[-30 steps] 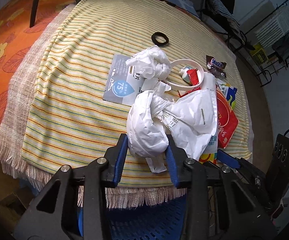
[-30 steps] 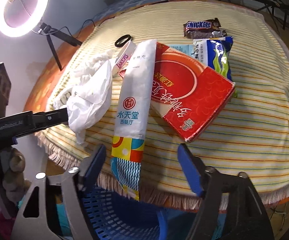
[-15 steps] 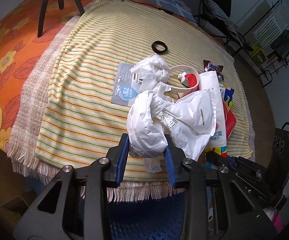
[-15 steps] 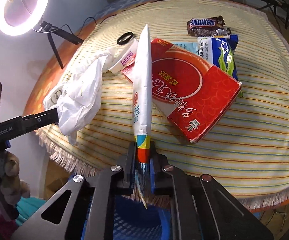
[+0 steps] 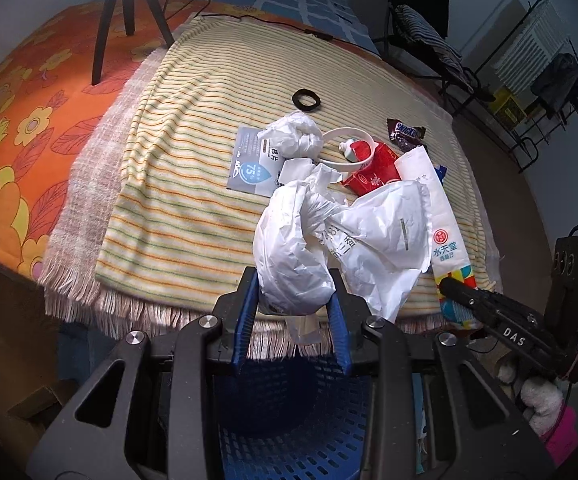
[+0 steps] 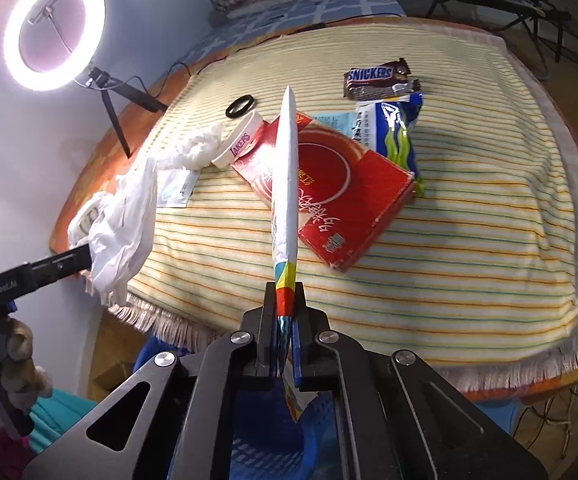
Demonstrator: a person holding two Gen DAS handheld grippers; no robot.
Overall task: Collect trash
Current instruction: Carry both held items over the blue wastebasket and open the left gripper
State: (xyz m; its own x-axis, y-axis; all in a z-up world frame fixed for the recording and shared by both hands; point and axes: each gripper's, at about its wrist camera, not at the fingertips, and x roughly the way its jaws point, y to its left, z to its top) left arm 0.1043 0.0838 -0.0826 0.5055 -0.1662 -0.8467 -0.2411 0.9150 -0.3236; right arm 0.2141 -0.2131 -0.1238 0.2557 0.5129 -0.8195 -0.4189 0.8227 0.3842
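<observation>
My left gripper (image 5: 293, 292) is shut on a crumpled white plastic bag (image 5: 329, 240), lifted over the table's fringed front edge; the same white bag (image 6: 125, 216) shows at the left of the right wrist view. My right gripper (image 6: 285, 320) is shut on the coloured end of a long white paper sleeve (image 6: 287, 184), which stands on edge above the red box (image 6: 341, 196). That paper sleeve (image 5: 437, 216) also shows in the left wrist view, with the right gripper (image 5: 461, 292) at its lower end. A blue slotted basket (image 5: 289, 420) sits below both grippers.
On the striped cloth (image 6: 469, 208) lie a Snickers wrapper (image 6: 377, 78), a blue-green snack bag (image 6: 397, 136), a white wristband (image 6: 241, 144), a crumpled tissue (image 5: 293, 136), a grey sachet (image 5: 249, 164) and a black ring (image 5: 306, 100). A ring light (image 6: 53, 28) stands at the back left.
My right gripper has shut on the paper sleeve's end and raised it onto its edge. My left gripper has drawn back and up with the white bag.
</observation>
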